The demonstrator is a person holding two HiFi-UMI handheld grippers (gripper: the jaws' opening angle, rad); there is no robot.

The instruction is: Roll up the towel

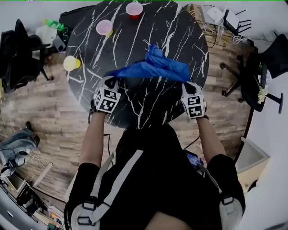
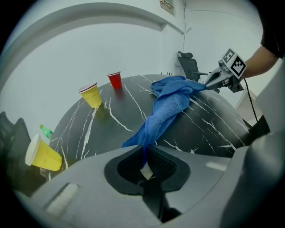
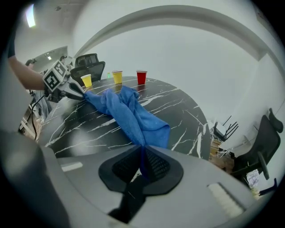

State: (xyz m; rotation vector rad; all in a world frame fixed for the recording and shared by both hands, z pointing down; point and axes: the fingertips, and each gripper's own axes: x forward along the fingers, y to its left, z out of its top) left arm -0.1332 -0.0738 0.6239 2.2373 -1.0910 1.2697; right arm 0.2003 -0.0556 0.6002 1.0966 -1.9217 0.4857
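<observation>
A crumpled blue towel (image 1: 155, 66) lies bunched on the round black marble table (image 1: 144, 103), stretched between my two grippers along its near edge. My left gripper (image 1: 111, 80) is shut on the towel's left corner; in the left gripper view the blue cloth (image 2: 167, 109) runs down into the closed jaws of that gripper (image 2: 144, 158). My right gripper (image 1: 186, 83) is shut on the right corner, and the towel (image 3: 127, 111) enters the closed jaws of the right gripper (image 3: 142, 162) in the right gripper view. Each gripper shows in the other's view, pinching its corner.
A red cup (image 1: 134, 9) and a yellow cup (image 1: 104, 28) stand at the table's far edge. Another yellow cup (image 1: 71, 63) lies tipped at the left edge. Office chairs (image 1: 20, 54) stand left and right of the table on the wooden floor.
</observation>
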